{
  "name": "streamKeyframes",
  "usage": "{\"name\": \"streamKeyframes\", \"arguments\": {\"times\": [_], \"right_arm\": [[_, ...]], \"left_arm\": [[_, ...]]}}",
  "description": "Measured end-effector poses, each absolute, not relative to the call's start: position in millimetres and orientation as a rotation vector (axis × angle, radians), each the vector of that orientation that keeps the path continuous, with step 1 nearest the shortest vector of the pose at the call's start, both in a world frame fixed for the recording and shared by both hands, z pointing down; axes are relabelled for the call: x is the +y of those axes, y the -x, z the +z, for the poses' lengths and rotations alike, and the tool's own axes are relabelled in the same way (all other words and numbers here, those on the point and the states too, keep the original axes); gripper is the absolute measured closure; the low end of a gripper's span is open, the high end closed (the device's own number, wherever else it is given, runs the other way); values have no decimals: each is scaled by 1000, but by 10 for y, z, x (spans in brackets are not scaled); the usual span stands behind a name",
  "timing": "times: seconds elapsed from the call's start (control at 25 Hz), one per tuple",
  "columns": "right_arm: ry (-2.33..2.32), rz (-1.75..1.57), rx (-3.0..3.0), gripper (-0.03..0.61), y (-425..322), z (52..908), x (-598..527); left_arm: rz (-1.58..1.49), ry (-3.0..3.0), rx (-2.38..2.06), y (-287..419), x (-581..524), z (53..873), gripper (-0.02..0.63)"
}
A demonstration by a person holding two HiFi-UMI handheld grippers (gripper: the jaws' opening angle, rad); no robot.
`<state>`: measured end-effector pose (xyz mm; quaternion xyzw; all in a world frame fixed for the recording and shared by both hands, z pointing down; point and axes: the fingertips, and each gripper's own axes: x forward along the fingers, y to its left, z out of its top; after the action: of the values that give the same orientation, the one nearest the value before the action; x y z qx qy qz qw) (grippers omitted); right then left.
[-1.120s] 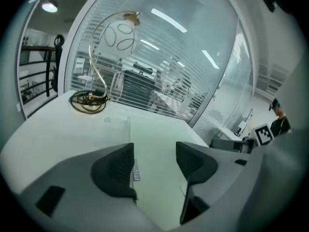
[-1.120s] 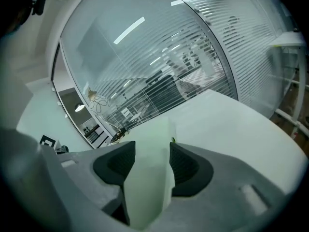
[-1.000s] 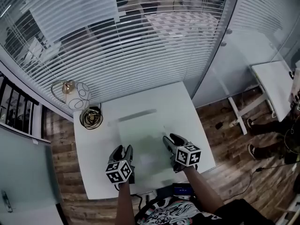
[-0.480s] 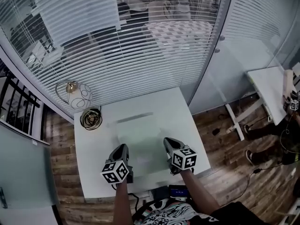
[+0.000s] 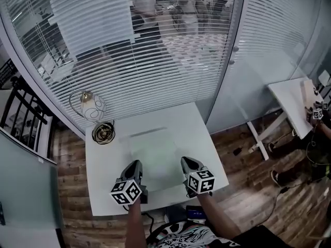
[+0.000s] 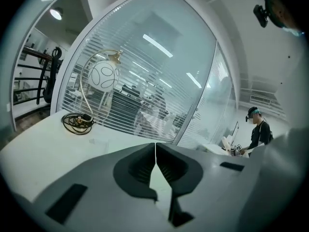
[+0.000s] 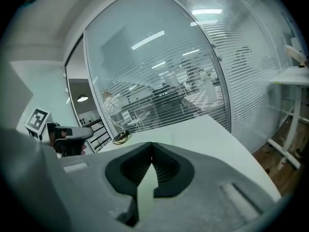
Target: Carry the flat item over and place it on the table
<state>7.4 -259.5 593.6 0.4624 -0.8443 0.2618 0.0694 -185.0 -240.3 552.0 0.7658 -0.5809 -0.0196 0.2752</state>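
Right hand-held gripper pinching sheet, white table, glass wall

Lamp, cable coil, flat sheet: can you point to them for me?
lamp (image 5: 93, 107), head view, on its round globe.
cable coil (image 5: 95, 134), head view, on its left loops.
flat sheet (image 5: 155, 151), head view, on its bare middle.

Left gripper, right gripper, jaws clamped
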Motion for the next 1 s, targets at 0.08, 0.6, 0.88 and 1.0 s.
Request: {"name": "streamKeyframes", "arguments": {"times": [0.08,0.6,0.88,1.0], "right_arm": [[-1403,762,-2544,572,-87,5887,-2545],[-1439,627,-2618,572,-102,5492,-2223],[-1399,610,-2638,572,-23,5471,-2007],[-1388,568,-2635,572,11,5446,-1994]], "left_arm": [[-39,-2074,-1581,1836,-2343,5467,601],[-30,-2064,-1647,1814,-1926,5369,606],[-26,-2055,-1666,1831,-1738,5348,606],[-27,-2061,-1662,1803,-1744,5334,606]]}}
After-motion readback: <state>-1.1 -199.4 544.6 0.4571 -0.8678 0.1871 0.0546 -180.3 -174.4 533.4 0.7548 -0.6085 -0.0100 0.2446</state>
